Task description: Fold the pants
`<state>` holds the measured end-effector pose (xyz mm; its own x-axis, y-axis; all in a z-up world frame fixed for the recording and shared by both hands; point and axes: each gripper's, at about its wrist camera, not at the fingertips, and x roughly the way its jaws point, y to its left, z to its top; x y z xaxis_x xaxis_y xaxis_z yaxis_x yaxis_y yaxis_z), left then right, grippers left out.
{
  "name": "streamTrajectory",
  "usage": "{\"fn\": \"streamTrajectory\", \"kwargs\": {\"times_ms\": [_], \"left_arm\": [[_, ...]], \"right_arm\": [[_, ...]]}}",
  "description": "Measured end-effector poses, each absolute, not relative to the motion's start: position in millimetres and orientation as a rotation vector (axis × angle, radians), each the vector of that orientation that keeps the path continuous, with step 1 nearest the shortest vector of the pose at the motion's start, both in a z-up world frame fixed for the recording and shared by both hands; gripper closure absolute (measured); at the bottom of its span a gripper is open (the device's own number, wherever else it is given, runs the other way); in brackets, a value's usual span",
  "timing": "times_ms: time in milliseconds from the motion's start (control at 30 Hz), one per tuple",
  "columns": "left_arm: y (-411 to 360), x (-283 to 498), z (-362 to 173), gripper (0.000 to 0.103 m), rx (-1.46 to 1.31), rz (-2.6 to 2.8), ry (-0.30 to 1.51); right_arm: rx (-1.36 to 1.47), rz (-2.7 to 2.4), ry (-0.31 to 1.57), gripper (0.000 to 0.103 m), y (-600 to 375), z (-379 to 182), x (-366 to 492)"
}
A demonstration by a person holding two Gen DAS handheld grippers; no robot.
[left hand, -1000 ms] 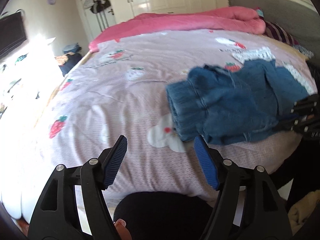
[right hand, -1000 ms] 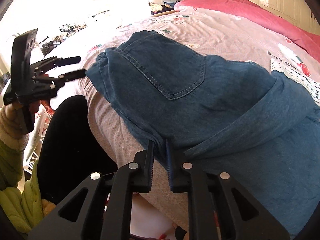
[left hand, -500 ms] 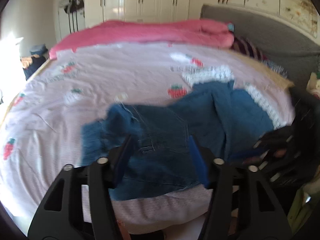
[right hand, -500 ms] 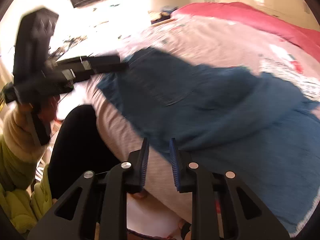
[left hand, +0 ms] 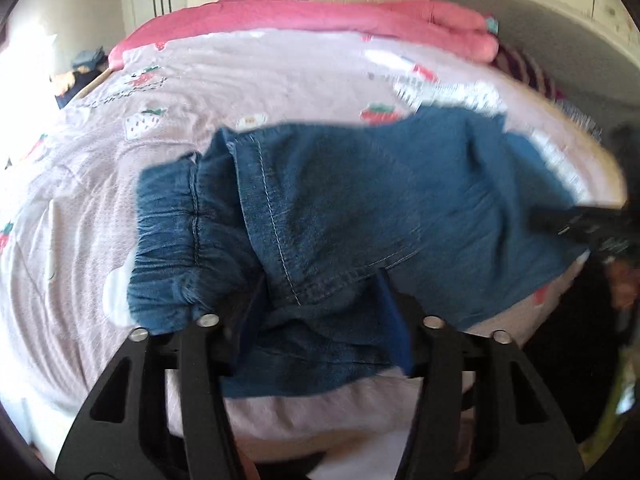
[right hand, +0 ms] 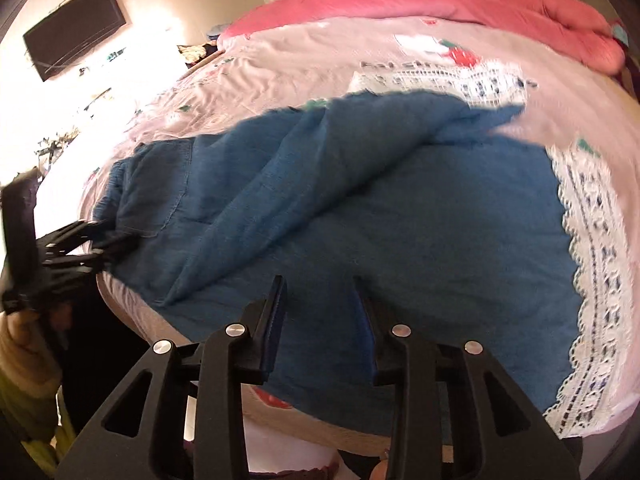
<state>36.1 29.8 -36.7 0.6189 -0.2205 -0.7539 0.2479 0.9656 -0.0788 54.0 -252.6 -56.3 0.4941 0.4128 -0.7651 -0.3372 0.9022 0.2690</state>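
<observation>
Two grippers work the near edge of the bed (left hand: 280, 80), where the blue pants (left hand: 360, 200) lie crumpled. Left gripper (left hand: 320, 312) is opening around the waistband end; right gripper (right hand: 320, 308) is opening above a leg, gripping nothing. Far off lies a pink quilt (right hand: 460, 4); a wall television (right hand: 76, 32) hangs left.

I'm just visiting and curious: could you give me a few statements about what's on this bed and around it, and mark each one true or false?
1. The blue denim pants lie on a pink bedspread printed with strawberries. True.
2. The pants are hanging from a hook on the wall. False: they lie crumpled near the bed's front edge.
3. A dark screen is mounted on the wall at the left in the right wrist view. True.
4. The right gripper is clamped tight on a fold of denim. False: its jaws are opening, its fingers apart over the cloth.
5. A bright pink quilt lies across the far side of the bed. True.
6. The left gripper hangs far above the cloth. False: denim lies bunched between its parted fingers.
</observation>
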Motion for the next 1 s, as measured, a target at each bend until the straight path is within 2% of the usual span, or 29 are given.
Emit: {"fn": "streamTrajectory", "kwargs": {"times_ms": [33, 67, 133, 233, 367, 433, 500, 567, 633, 667, 700, 733, 767, 900, 1000], "left_arm": [[31.1, 31.7, -28.9, 0.035, 0.021, -0.276, 0.849], [32.1, 25.2, -17.2, 0.034, 0.018, -0.275, 0.828], [31.0, 15.4, 2.6, 0.032, 0.031, -0.266, 0.786], [24.8, 12.0, 21.0, 0.025, 0.004, -0.298, 0.752], [-14.4, 29.5, 17.5, 0.024, 0.014, -0.404, 0.774], [-38.0, 39.1, 10.8, 0.024, 0.008, -0.452, 0.786], [-57.2, 47.9, 2.2, 0.025, -0.008, -0.509, 0.814], [-77.4, 61.2, -10.4, 0.034, -0.011, -0.539, 0.839], [-86.6, 73.8, -25.3, 0.055, -0.027, -0.54, 0.877], [-89.0, 80.2, -34.7, 0.06, -0.043, -0.54, 0.904], [-88.7, 83.0, -39.8, 0.072, -0.053, -0.544, 0.917], [-87.4, 85.8, -48.1, 0.079, -0.07, -0.549, 0.933], [-85.1, 87.6, -52.2, 0.08, -0.084, -0.552, 0.941], [-88.5, 90.5, -60.3, 0.097, -0.094, -0.583, 0.926], [-90.9, 91.9, -63.5, 0.098, -0.092, -0.612, 0.917]], "right_arm": [[0.084, 0.459, 0.946, 0.07, -252.1, -55.6, 52.2], [0.087, 0.467, 0.937, 0.068, -252.8, -53.5, 51.0], [0.112, 0.489, 0.903, 0.054, -256.3, -45.8, 48.2], [0.132, 0.492, 0.846, 0.05, -261.9, -28.3, 45.8], [0.109, 0.446, 0.809, 0.035, -271.9, -4.6, 58.2], [0.102, 0.431, 0.777, 0.025, -280.0, 14.7, 75.5], [0.071, 0.44, 0.757, 0.021, -281.3, 34.4, 102.0], [0.027, 0.442, 0.749, 0.017, -275.2, 46.4, 128.4], [-0.018, 0.447, 0.77, 0.015, -264.5, 52.0, 161.2], [-0.045, 0.457, 0.792, 0.015, -256.2, 50.1, 179.3], [-0.079, 0.447, 0.816, 0.015, -246.6, 45.6, 195.6], [-0.115, 0.436, 0.837, 0.015, -237.9, 41.0, 207.6], [-0.166, 0.438, 0.87, 0.015, -226.6, 32.8, 220.2], [-0.34, 0.418, 0.973, 0.015, -186.9, -1.0, 256.9], [-0.429, 0.375, 1.006, 0.016, -167.9, -21.3, 274.9]]}}
